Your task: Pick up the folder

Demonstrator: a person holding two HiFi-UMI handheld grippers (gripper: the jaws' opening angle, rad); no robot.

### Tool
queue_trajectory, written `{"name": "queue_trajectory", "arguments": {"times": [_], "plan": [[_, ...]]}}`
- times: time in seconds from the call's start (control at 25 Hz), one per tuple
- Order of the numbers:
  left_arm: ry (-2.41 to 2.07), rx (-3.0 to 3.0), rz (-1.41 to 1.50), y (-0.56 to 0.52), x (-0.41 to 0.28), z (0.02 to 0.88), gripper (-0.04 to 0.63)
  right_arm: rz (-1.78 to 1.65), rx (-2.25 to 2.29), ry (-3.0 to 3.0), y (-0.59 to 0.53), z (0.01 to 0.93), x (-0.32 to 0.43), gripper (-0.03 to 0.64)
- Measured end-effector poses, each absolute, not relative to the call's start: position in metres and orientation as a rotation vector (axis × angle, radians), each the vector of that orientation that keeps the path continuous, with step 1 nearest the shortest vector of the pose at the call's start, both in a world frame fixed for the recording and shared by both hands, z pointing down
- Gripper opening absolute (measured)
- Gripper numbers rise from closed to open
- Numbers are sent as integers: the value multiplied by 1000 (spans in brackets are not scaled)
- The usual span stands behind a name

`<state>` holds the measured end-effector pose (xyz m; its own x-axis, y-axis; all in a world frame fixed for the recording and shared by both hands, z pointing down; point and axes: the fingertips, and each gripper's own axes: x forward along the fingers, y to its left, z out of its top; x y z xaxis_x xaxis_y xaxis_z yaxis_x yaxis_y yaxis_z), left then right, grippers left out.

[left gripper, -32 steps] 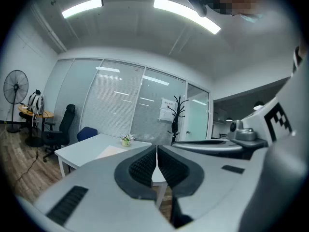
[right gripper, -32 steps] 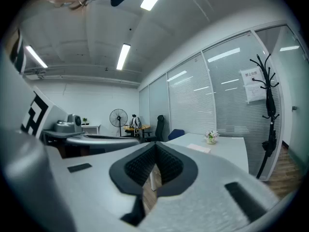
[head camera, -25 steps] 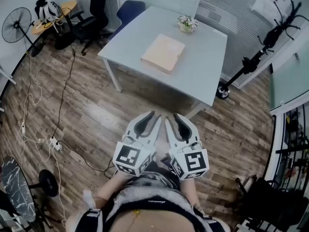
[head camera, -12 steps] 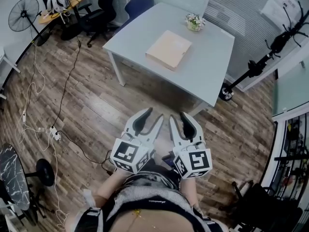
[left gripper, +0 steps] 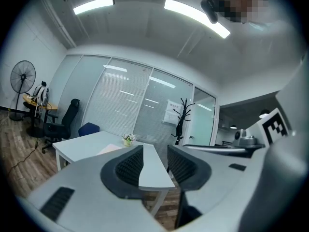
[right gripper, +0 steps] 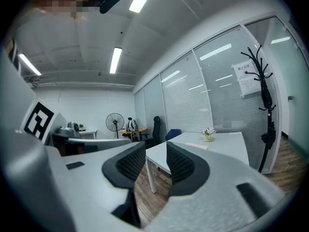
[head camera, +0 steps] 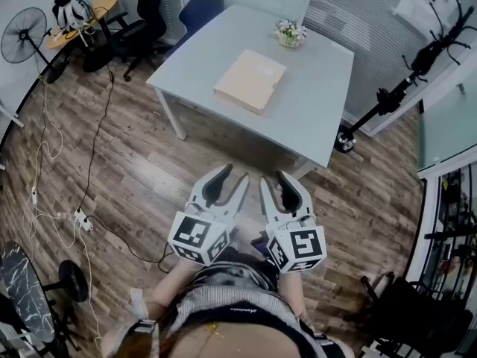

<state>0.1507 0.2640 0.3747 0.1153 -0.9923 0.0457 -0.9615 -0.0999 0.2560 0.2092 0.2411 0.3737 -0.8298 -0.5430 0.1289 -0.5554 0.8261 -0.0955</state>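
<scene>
A beige folder [head camera: 250, 80] lies flat on the grey table [head camera: 313, 110], well ahead of both grippers. My left gripper [head camera: 229, 180] and right gripper [head camera: 278, 183] hang side by side over the wooden floor, short of the table's near edge. Both point level at the table. Their jaws have just been opening and stand open with nothing between them. In the left gripper view the left gripper [left gripper: 155, 162] frames the table [left gripper: 82, 146] and the folder [left gripper: 110, 149]. In the right gripper view the right gripper [right gripper: 155, 161] looks at the table [right gripper: 217, 144].
A small flower pot [head camera: 289, 33] stands at the table's far edge. Beyond the table are a blue chair [head camera: 201, 10] and a black office chair [head camera: 141, 21], with a fan [head camera: 22, 39] at the left. A black coat stand [head camera: 402, 80] is at the right. Cables [head camera: 82, 218] trail across the floor.
Both grippers' jaws have parted, the left more widely. Both grippers have shifted slightly forward, and the view of the table has swayed a little.
</scene>
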Motion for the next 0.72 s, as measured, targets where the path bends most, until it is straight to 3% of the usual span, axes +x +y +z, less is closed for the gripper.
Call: {"name": "queue_trajectory", "arguments": {"times": [0.72], "plan": [[-1806,2290,-215,130,61,368,135,196,1018,-2879,111,370,116,135]]}}
